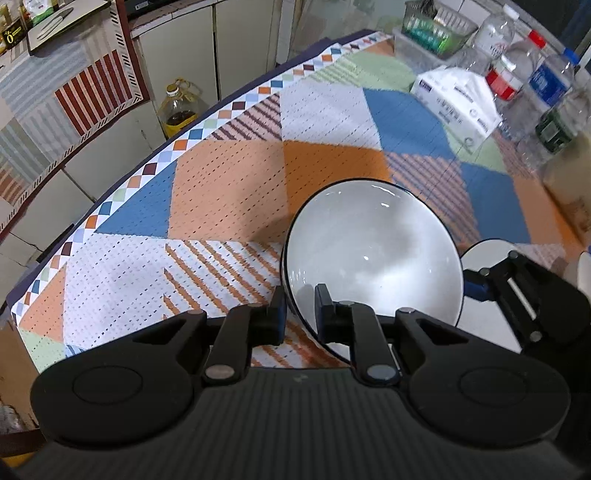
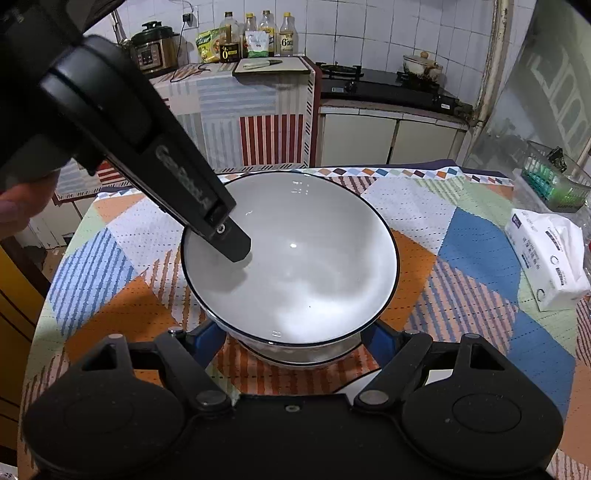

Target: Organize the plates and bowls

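A white bowl with a thin dark rim (image 1: pixel 373 254) sits over a patterned tablecloth. My left gripper (image 1: pixel 301 314) is shut on the bowl's near rim, one finger inside and one outside. In the right wrist view the same bowl (image 2: pixel 295 266) rests on a second, smaller bowl (image 2: pixel 295 356) under it. My right gripper (image 2: pixel 293 343) is open, with its blue-padded fingers on either side of the lower bowl. The left gripper's finger (image 2: pixel 225 236) reaches into the top bowl from the upper left. A white plate edge (image 1: pixel 484 251) shows beside the right gripper.
A tissue pack (image 1: pixel 458 103), several plastic bottles (image 1: pixel 517 70) and a green basket (image 1: pixel 436 26) stand at the table's far right. The tablecloth (image 1: pixel 221 192) covers the table. An oil jug (image 1: pixel 179 107) stands on the floor by the cabinets.
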Motion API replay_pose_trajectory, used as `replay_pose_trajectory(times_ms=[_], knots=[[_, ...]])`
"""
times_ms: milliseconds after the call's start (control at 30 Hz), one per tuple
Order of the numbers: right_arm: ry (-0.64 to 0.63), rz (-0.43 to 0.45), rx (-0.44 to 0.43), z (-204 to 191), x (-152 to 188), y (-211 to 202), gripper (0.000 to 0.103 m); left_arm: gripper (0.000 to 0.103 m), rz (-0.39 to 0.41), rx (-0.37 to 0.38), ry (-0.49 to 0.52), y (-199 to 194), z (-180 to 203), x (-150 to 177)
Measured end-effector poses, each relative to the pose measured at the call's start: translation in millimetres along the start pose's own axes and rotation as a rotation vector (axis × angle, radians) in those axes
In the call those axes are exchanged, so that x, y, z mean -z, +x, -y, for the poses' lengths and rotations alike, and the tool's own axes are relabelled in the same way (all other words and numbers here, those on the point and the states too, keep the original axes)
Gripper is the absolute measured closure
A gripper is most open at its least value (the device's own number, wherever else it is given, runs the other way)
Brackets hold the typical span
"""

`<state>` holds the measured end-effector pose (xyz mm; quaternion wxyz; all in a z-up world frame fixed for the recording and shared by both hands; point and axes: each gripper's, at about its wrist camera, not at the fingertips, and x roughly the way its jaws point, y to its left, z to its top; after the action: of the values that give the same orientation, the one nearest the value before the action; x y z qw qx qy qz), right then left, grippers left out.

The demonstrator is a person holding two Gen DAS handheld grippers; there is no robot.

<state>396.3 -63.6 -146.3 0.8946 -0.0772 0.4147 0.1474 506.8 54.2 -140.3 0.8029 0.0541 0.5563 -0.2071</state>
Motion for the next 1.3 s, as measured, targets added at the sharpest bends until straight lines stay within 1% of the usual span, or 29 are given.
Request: replay_pose_trajectory(times_ms=[100,133,233,333,433,567,700,867,967,1067,1167,1300], knots=[[-0.019,-0.015,0.006,-1,-1,2,0.019,0.089,0.023,-0.03,0.073,4,7,5],[-0.03,-0.018,0.014,-2,-1,3,0.019,0.089,0.018,-0.037,0.08,6,7,6],[-0.046,-0.043,0.007,-3,-2,8,0.019,0.09,0.002,-0.048,0.064,12,4,6],[-0.072,-0.041,0.019,-7,-2,9,0.018,0.089,0.0,-0.036,0.045,14,1,5],[-0.065,-0.053,0.026,-6,-4,9,0.018,0.089,-0.005,-0.041,0.066,18,4,4],[-0.044,-0.072,0.048,-6,-7,9,0.017,0.089,0.009,-0.069,0.094,21,11,6],[-0.032,-0.102,0.086,-9,-10,11,0.013,0.088,0.017,-0.091,0.093,23,13,7],[-0.05,-0.094,0.108,-11,-9,6,0.013,0.088,0.039,-0.11,0.083,15,15,7],[-0.015,-0.067,0.11,-6,-6,-7,0.013,0.087,0.065,-0.093,0.047,-1,13,6],[0.046,-0.025,0.099,4,0,-31,0.013,0.087,0.106,-0.081,0.007,-26,13,7],[0.109,0.032,0.11,15,10,-61,0.013,0.087,0.139,-0.061,-0.004,-46,19,12],[0.203,0.1,0.145,32,32,-107,0.013,0.087,0.149,-0.024,0.012,-67,43,21]])
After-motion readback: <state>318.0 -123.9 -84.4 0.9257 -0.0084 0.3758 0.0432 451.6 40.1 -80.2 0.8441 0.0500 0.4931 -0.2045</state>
